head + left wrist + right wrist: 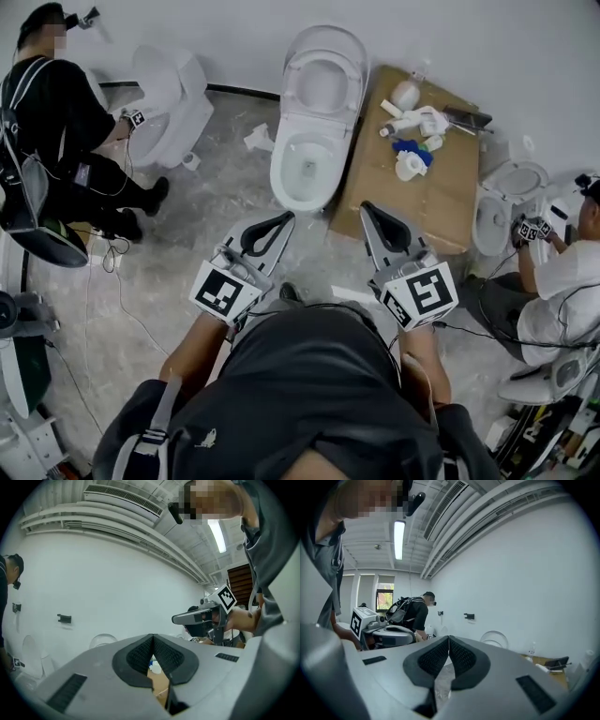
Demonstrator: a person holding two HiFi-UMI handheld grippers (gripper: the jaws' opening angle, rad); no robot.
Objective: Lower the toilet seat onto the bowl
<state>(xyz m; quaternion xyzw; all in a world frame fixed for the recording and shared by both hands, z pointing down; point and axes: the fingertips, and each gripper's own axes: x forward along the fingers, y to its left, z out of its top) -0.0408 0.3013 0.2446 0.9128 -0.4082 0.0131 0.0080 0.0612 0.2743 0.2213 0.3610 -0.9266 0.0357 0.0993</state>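
— Where's the toilet seat [324,44]?
— Raised, standing up against the white wall above the open bowl [279,178], at the far side of the marbled floor [206,225].
— And the grippers?
— Both are well short of the toilet. The left gripper [287,217] [153,636] has its jaws pressed together with nothing in them. The right gripper [367,206] [448,638] is the same.
— Anything beside the toilet?
— A cardboard sheet [450,202] lies just to the right of it, with a white bottle [405,94] on it.
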